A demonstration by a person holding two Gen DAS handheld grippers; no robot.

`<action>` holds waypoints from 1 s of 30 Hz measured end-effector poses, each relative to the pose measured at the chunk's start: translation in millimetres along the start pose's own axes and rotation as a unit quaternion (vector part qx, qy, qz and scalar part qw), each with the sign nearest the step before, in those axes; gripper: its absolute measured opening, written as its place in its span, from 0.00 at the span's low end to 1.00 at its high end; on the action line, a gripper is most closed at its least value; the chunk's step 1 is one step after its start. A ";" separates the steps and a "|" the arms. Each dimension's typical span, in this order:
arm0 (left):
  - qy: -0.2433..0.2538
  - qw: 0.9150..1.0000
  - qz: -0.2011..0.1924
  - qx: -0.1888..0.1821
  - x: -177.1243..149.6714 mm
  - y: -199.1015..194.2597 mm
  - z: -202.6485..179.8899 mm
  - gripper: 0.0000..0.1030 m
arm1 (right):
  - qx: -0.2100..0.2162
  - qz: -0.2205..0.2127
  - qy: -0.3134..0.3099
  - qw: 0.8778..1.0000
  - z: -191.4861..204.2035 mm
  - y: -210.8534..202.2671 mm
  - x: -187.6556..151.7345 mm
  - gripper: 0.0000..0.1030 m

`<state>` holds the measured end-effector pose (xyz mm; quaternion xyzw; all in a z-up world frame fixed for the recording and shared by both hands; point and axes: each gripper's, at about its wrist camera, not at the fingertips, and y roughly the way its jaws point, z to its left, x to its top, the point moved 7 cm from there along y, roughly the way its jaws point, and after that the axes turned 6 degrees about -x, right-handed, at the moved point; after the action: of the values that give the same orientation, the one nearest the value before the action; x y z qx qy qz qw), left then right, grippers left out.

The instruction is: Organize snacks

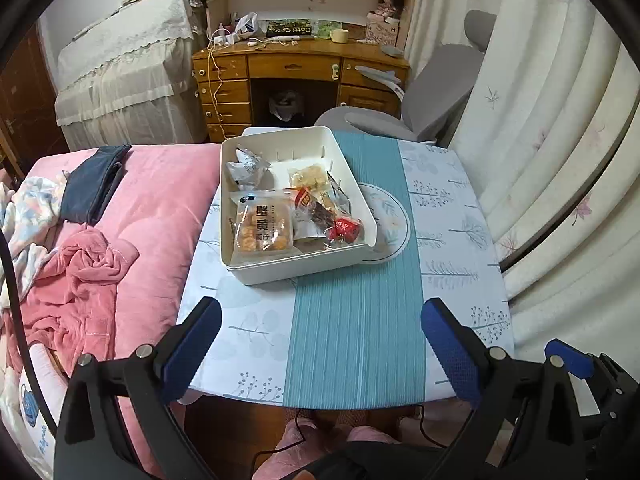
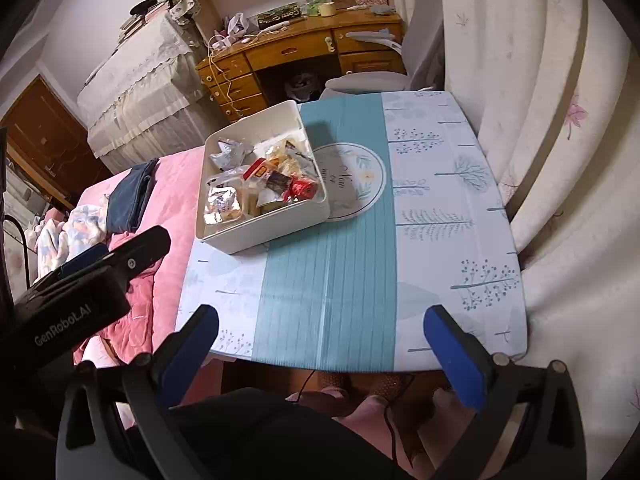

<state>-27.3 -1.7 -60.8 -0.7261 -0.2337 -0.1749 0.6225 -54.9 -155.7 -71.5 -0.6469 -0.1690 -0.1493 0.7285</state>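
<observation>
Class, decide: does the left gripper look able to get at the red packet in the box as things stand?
Probably yes. The left gripper is open, the box has no lid, and the red packet lies on top near its right wall.

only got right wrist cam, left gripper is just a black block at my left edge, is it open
Observer: Yes. The left gripper is open and holds nothing, over the near part of the table.
Operator: big packet nearest me in the bin is all glare, what is it
Observer: The left wrist view has no glare. The packet is clear, with an orange label and golden pieces inside. It lies flat in the near left corner of the white bin.
</observation>
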 end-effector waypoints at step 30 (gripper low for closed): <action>0.020 1.000 -0.011 -0.009 -3.8 -7.9 -6.1 0.97 | 0.008 0.014 0.012 1.000 8.4 12.2 -6.9 1.00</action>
<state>-34.6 -7.3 -55.4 -0.7257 -0.2276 -0.1979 0.6184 -56.2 -145.9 -84.6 -0.6415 -0.1521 -0.1455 0.7377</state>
